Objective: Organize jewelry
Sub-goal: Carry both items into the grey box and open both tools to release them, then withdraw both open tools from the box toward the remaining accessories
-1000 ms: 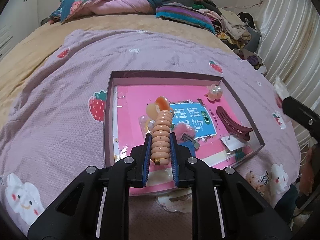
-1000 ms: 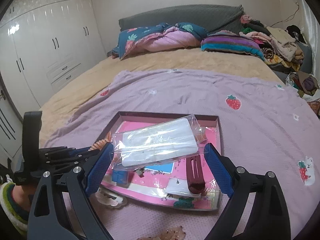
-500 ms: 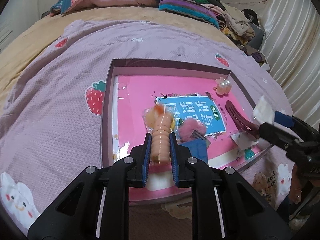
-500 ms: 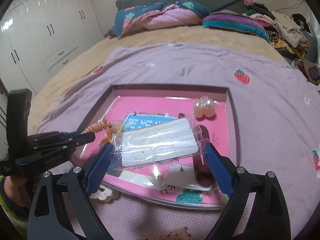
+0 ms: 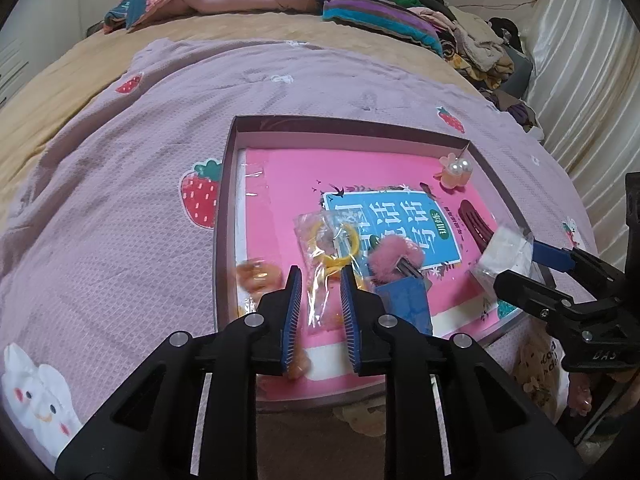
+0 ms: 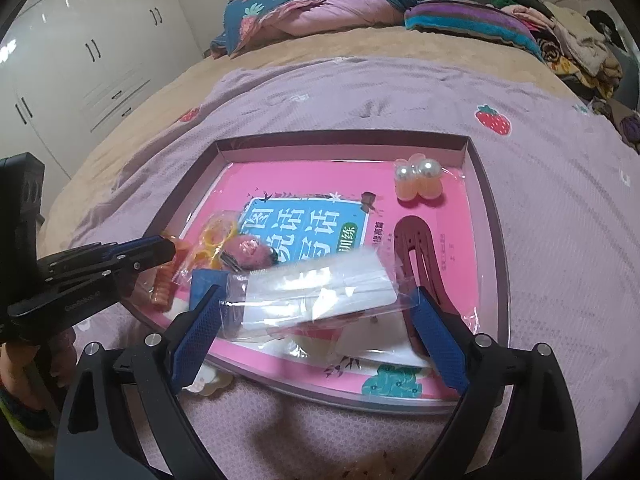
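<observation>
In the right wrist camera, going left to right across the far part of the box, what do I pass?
Yellow rings in a clear bag → pink fluffy clip → blue label on the pink book → dark red hair clip, with the pearl flower clip about level with it but farther back.

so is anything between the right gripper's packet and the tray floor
Yes: white cards and the near end of the maroon hair clip lie under the clear packet in the right gripper; the tray is bare farther back.
</observation>
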### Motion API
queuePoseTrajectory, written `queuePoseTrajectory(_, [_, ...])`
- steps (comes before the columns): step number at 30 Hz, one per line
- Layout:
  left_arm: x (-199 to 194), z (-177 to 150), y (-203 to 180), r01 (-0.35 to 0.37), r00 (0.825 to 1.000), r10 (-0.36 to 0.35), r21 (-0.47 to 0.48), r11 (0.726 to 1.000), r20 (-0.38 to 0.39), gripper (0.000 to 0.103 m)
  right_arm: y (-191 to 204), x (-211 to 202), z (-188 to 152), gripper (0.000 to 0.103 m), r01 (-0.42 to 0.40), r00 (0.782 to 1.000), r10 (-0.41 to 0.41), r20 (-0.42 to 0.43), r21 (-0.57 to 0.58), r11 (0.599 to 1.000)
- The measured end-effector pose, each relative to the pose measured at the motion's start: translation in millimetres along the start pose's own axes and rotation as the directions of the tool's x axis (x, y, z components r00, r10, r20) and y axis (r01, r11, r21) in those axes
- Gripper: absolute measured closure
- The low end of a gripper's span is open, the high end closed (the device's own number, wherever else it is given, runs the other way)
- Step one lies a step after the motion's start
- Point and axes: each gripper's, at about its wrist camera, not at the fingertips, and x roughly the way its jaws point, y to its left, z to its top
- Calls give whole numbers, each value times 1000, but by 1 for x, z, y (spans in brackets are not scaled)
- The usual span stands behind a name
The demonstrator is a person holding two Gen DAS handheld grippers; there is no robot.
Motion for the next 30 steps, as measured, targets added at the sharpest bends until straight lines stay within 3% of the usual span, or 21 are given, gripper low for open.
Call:
queuePoseTrajectory(14, [-31, -1, -4, -3, 999, 3, -2, 1000, 45, 86, 5, -53, -1, 10, -7, 992, 8, 124, -9, 1000])
queuePoseTrajectory(19, [-45, 0, -8, -7, 997, 7, -1, 1000, 71, 80, 8, -68, 0, 9, 8, 986, -4, 166, -22, 1000])
queuePoseTrajectory(30, [-56, -2, -9, -20, 996, 20, -8, 1000, 84, 78, -13, -17, 1, 8, 104, 993, -104, 57, 11, 995])
